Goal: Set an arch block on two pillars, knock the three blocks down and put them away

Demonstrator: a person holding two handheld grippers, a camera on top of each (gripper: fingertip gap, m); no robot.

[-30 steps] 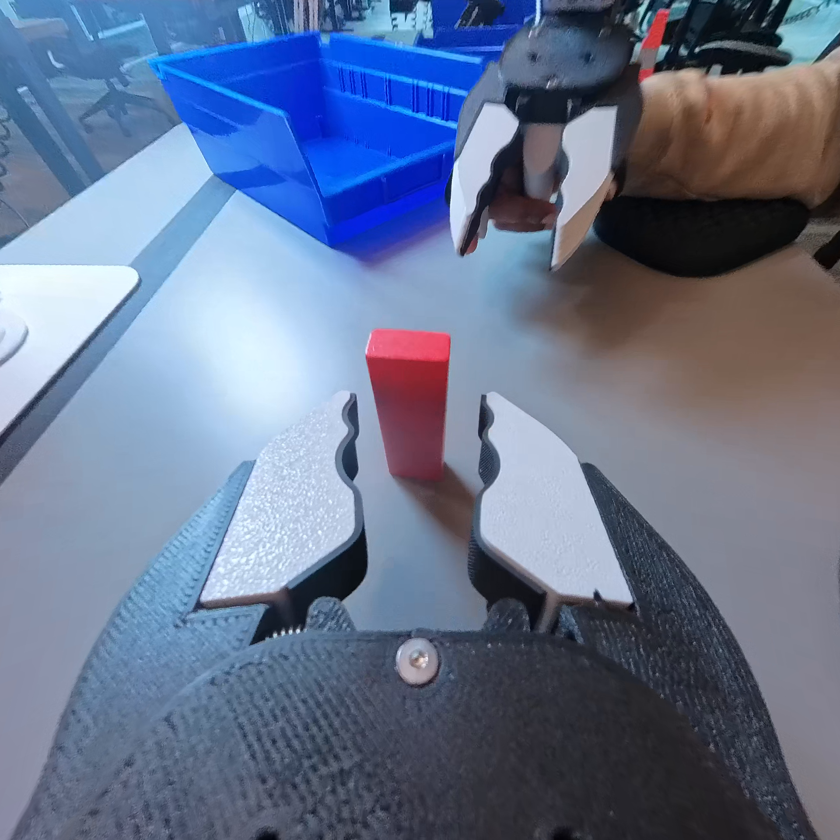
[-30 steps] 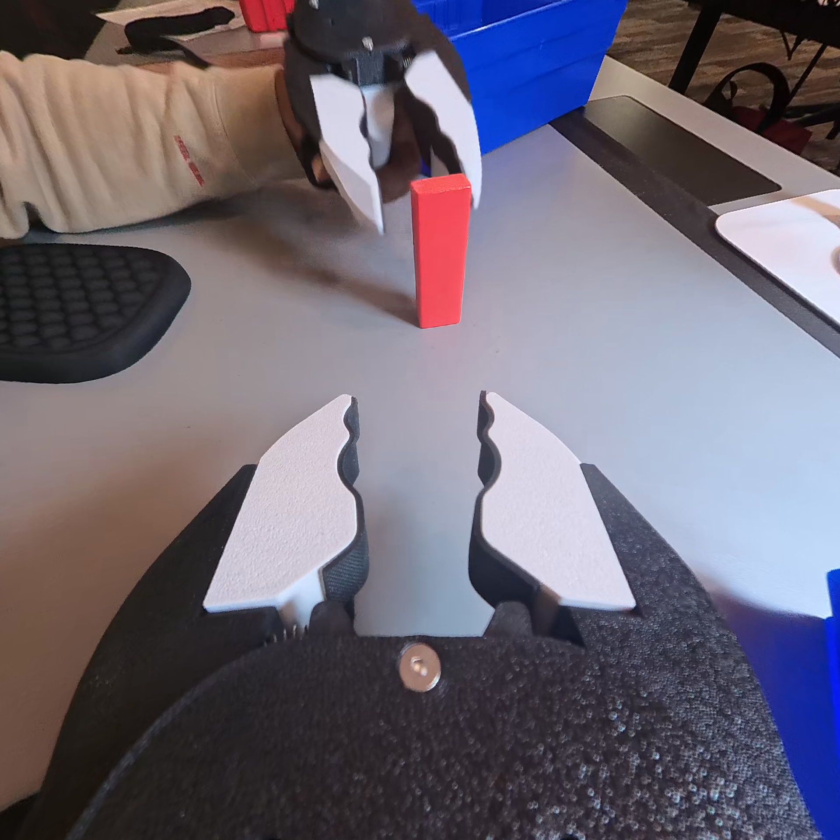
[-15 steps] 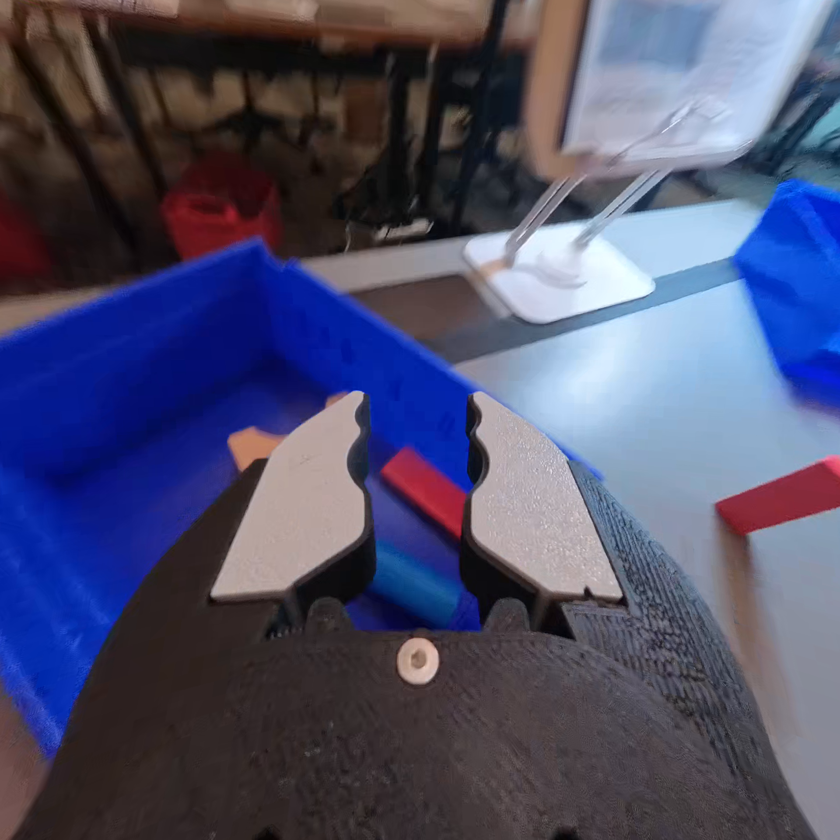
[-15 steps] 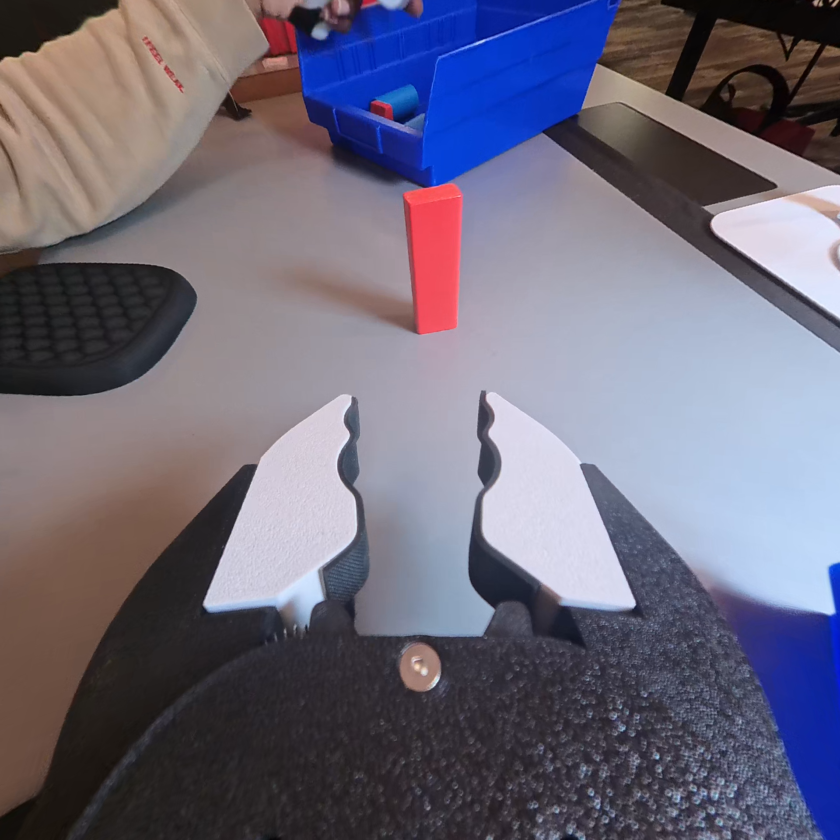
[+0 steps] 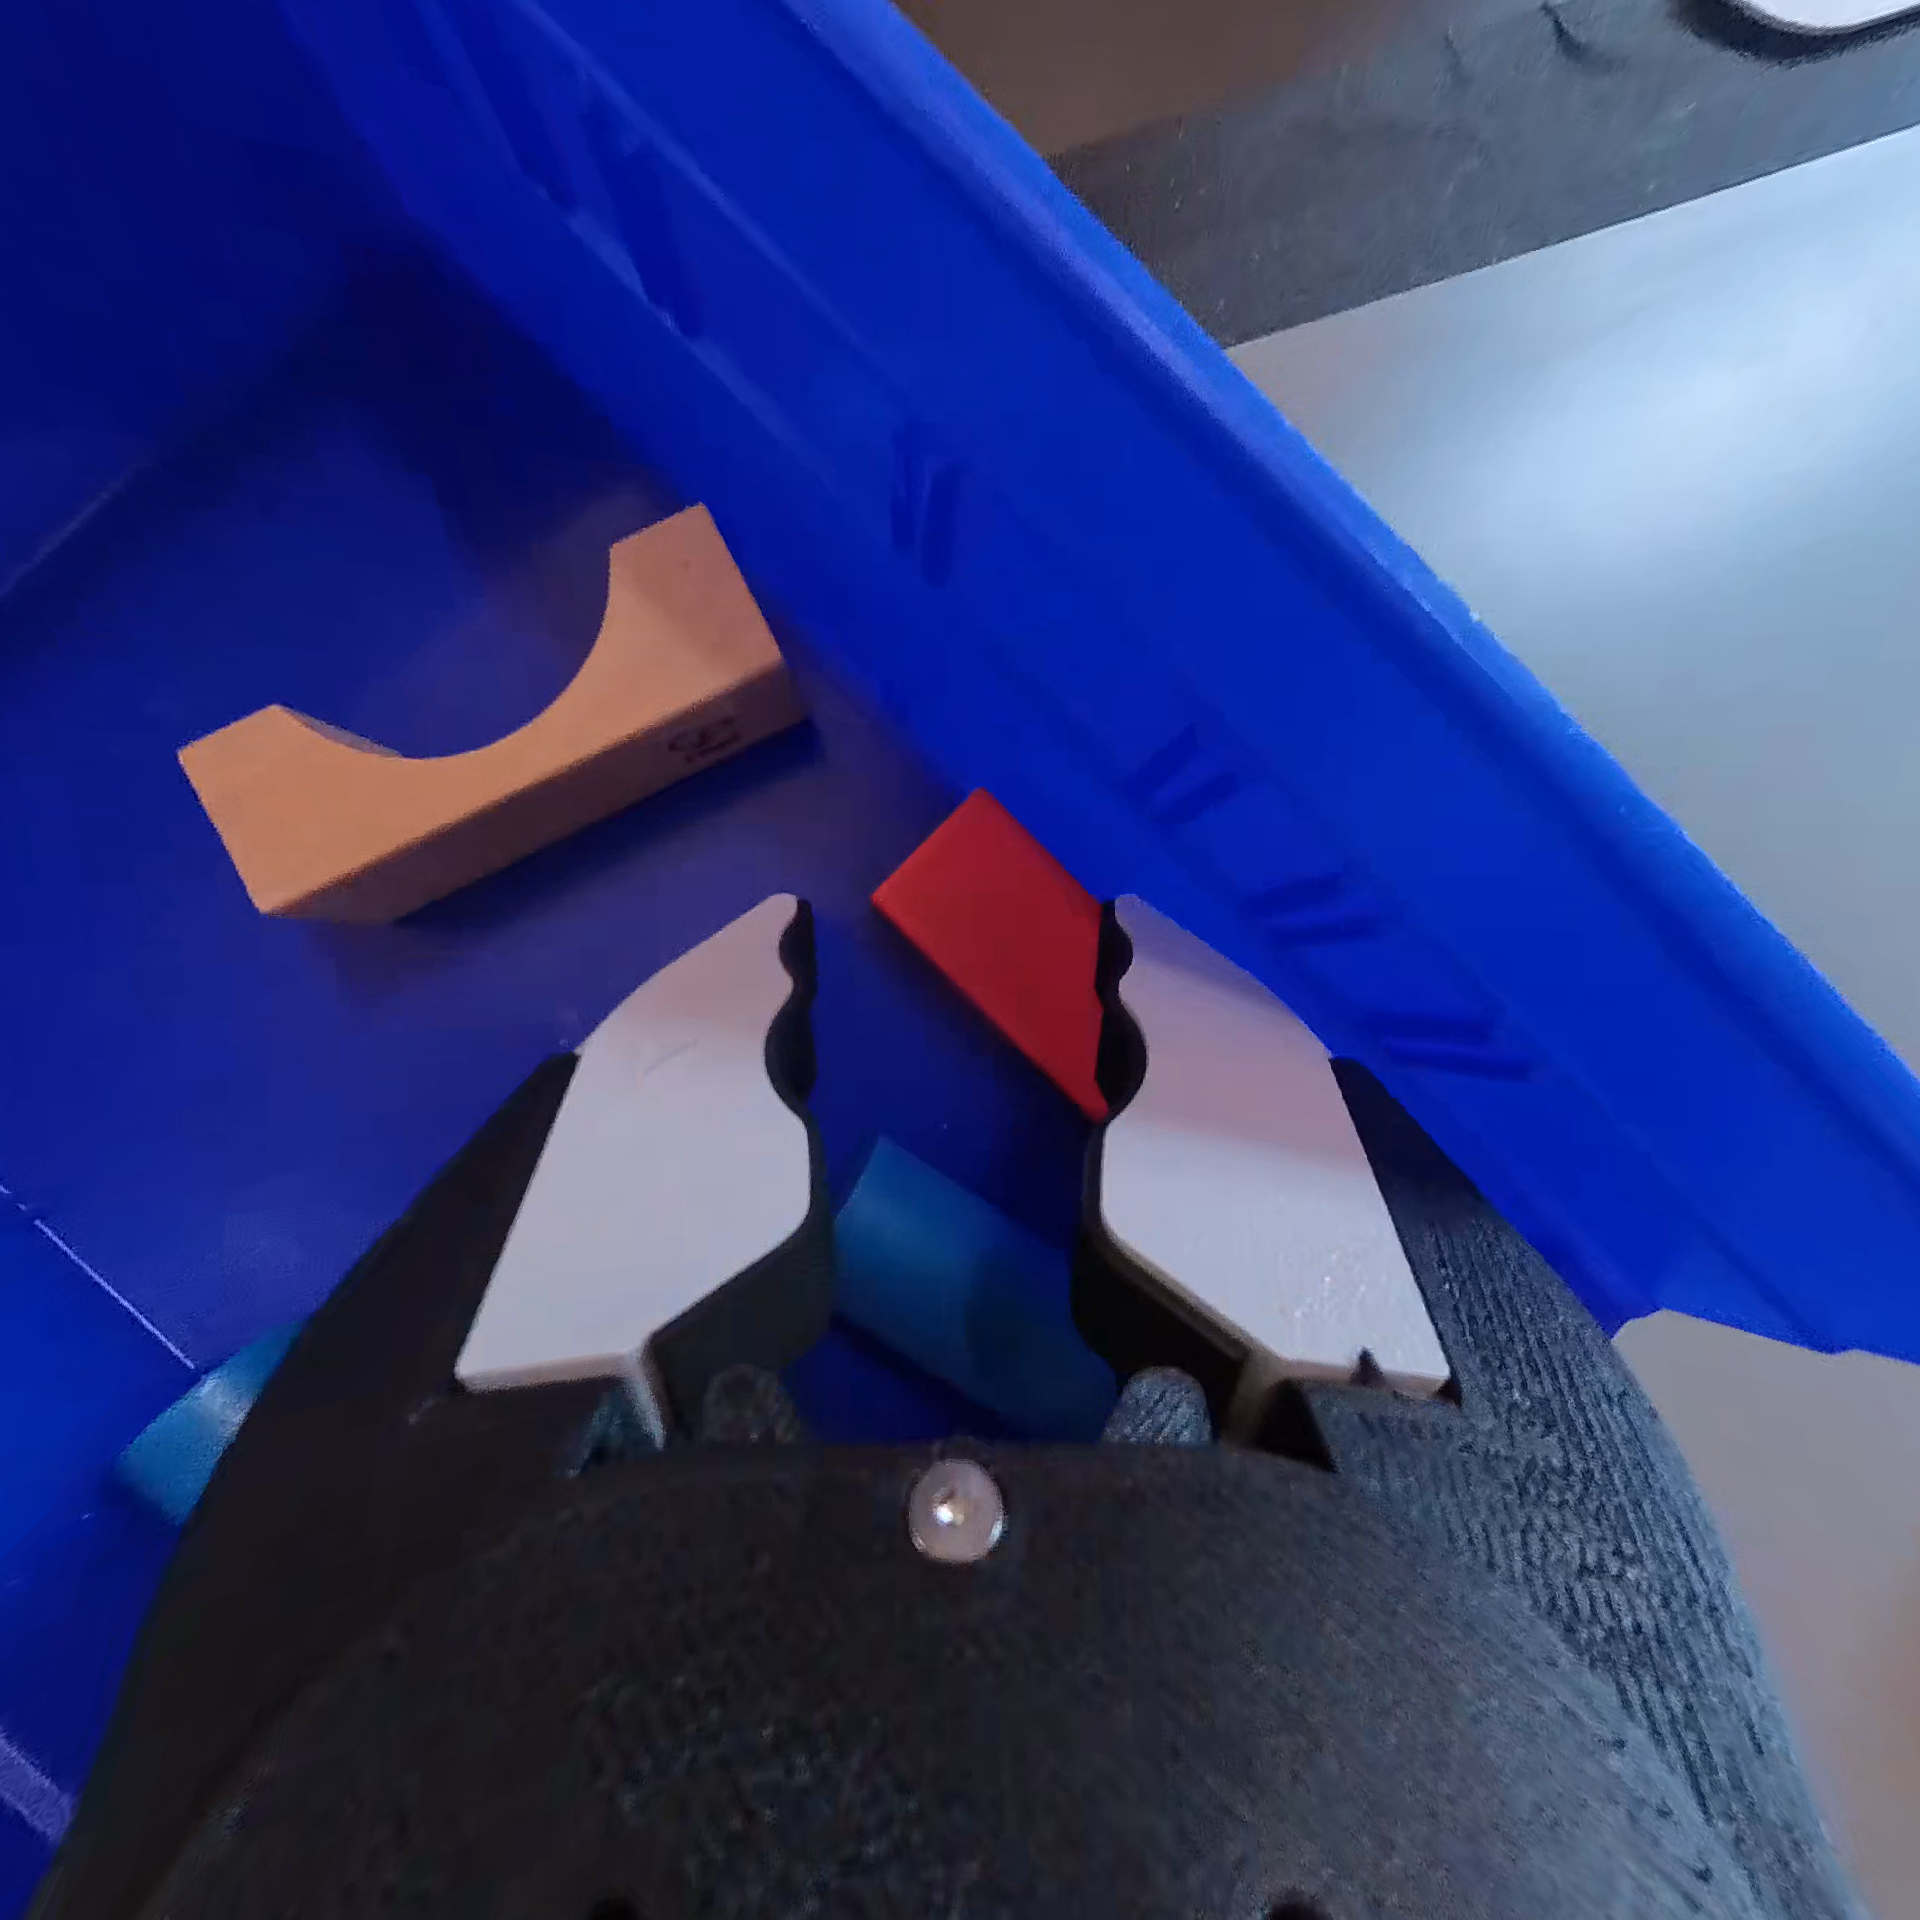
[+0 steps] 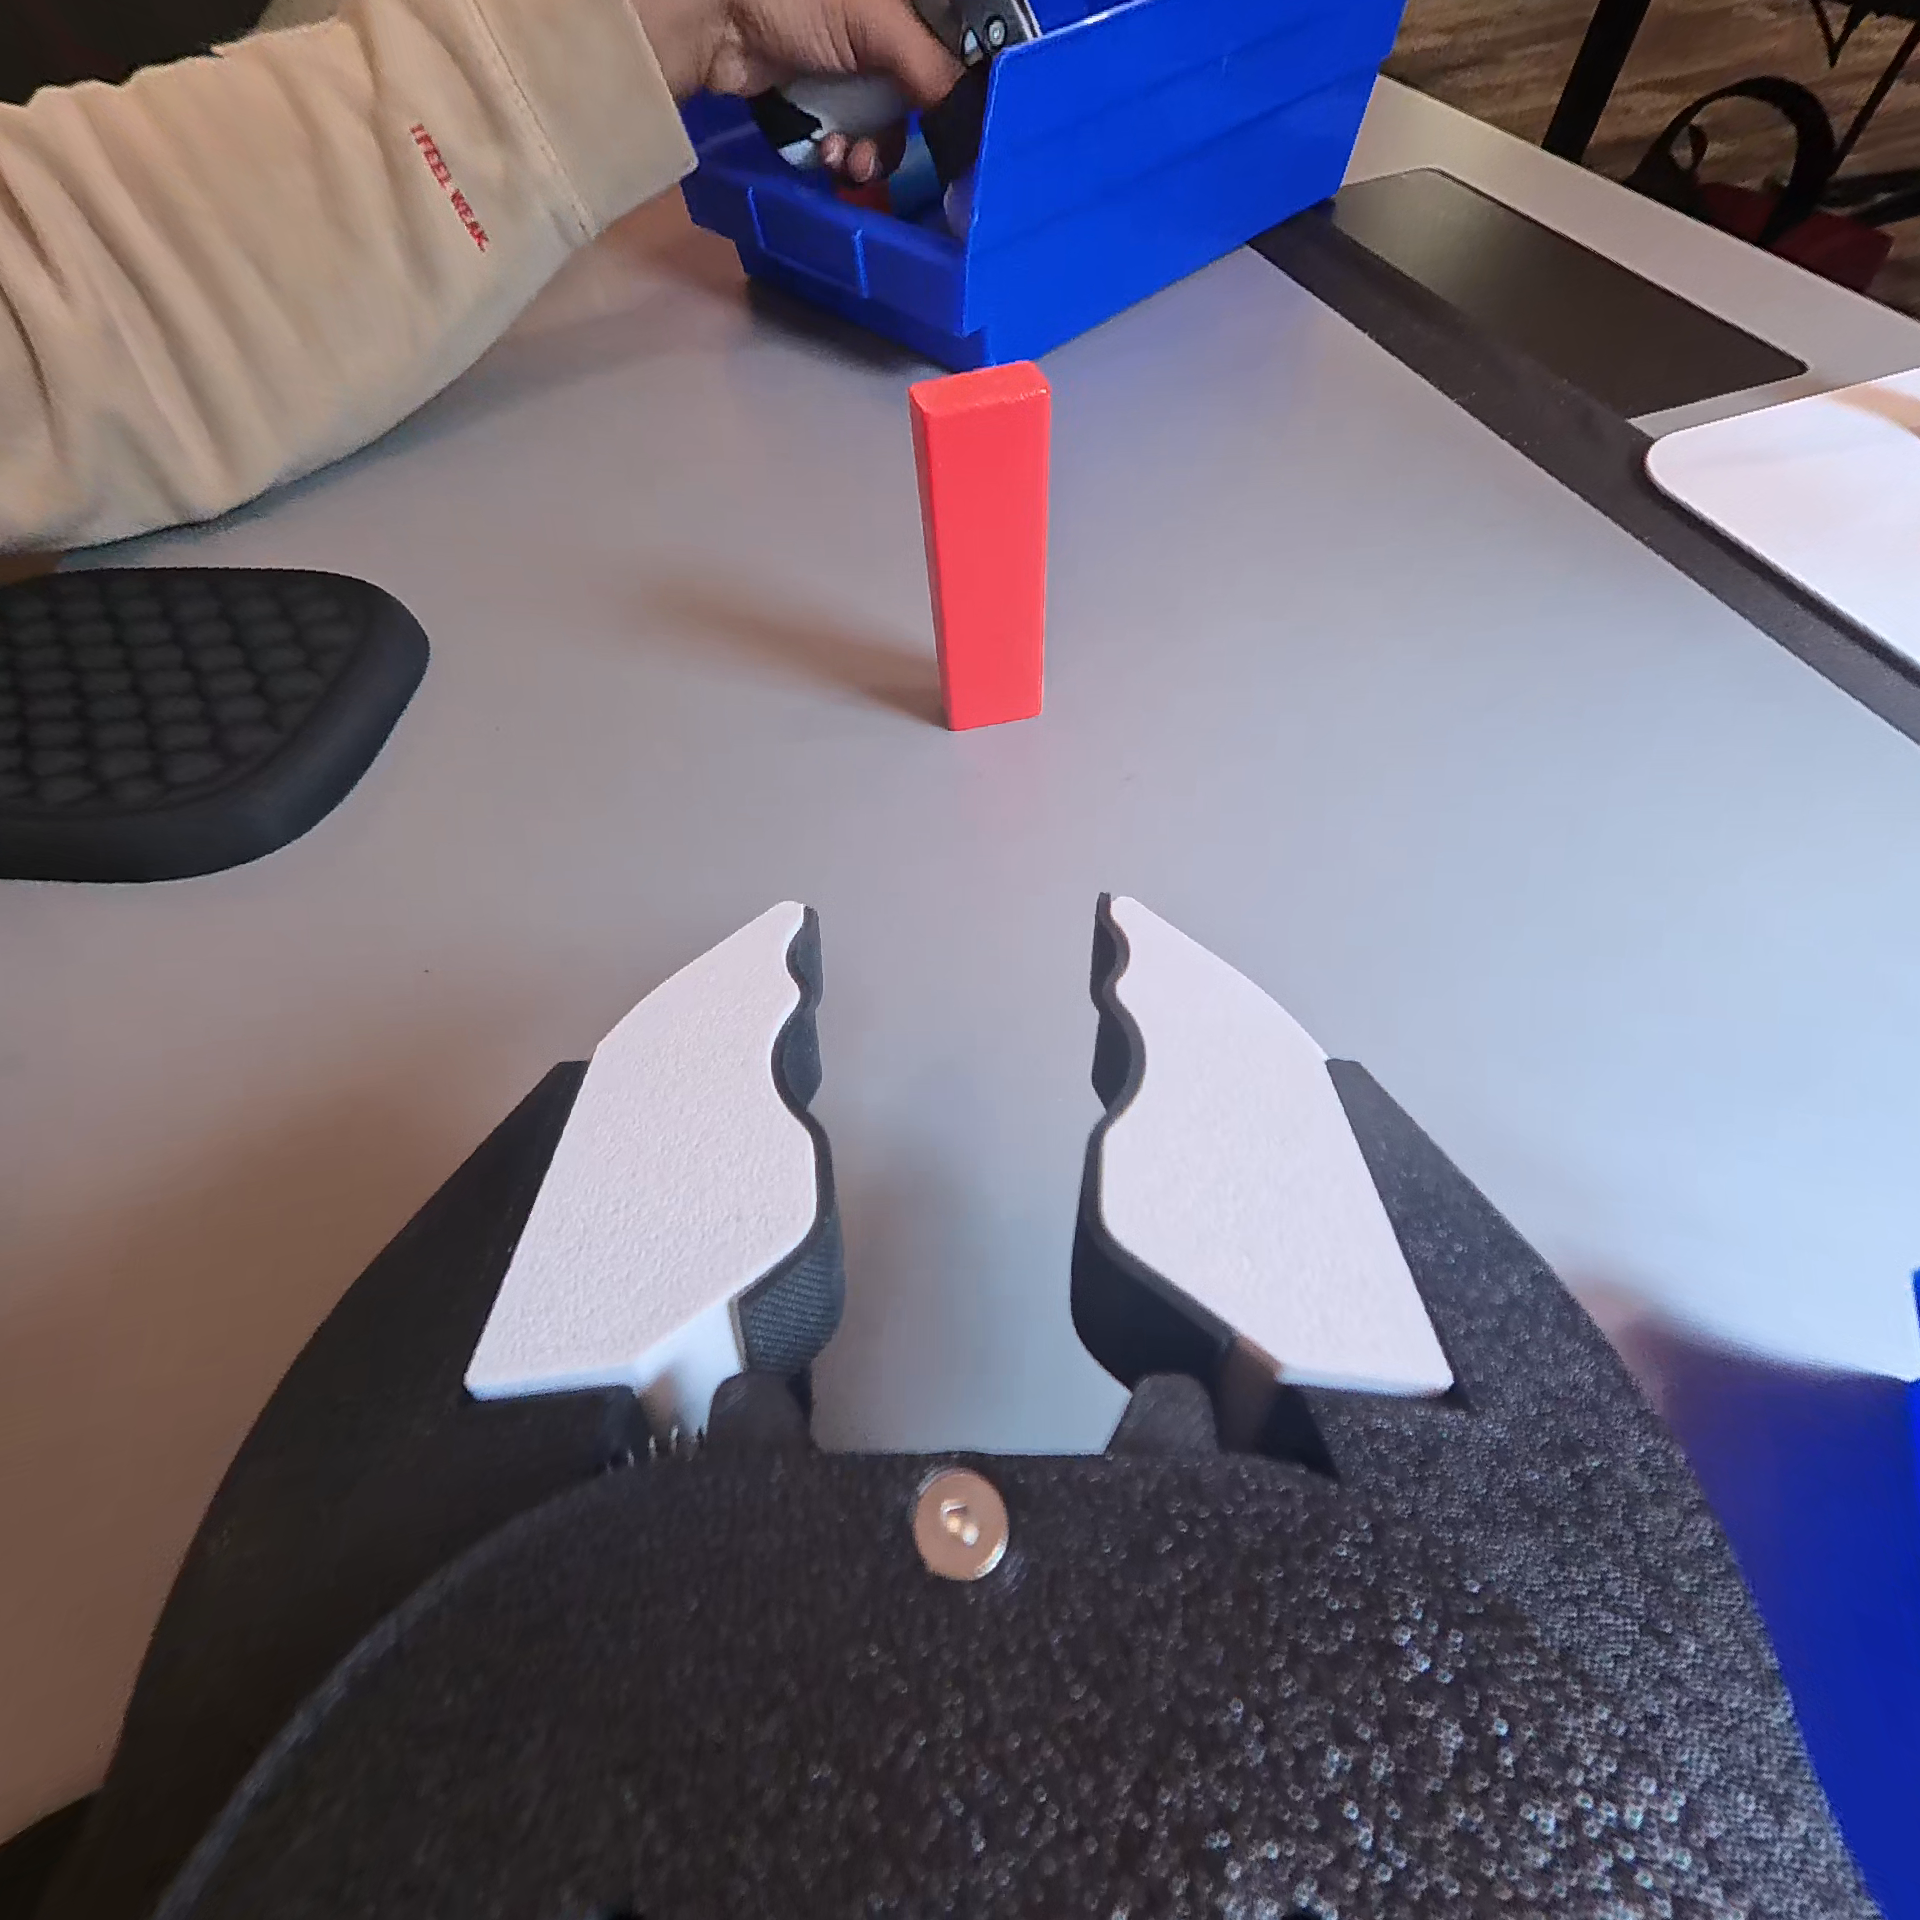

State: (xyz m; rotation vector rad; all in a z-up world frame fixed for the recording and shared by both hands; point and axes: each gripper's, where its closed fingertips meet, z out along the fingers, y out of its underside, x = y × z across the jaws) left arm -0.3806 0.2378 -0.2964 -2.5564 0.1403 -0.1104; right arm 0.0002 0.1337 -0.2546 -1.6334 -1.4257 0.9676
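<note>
The left gripper (image 5: 951, 914), jaws wide and empty, hangs over the blue bin (image 5: 1039, 436), where the flat red block (image 5: 992, 951) lies just ahead-right of the jaws, its long axis slanting across them.

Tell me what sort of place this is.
Probably an office or lab workspace. A grey desk carries a blue storage bin and a black padded wrist rest, with dark chair or table legs on the floor behind.
</note>
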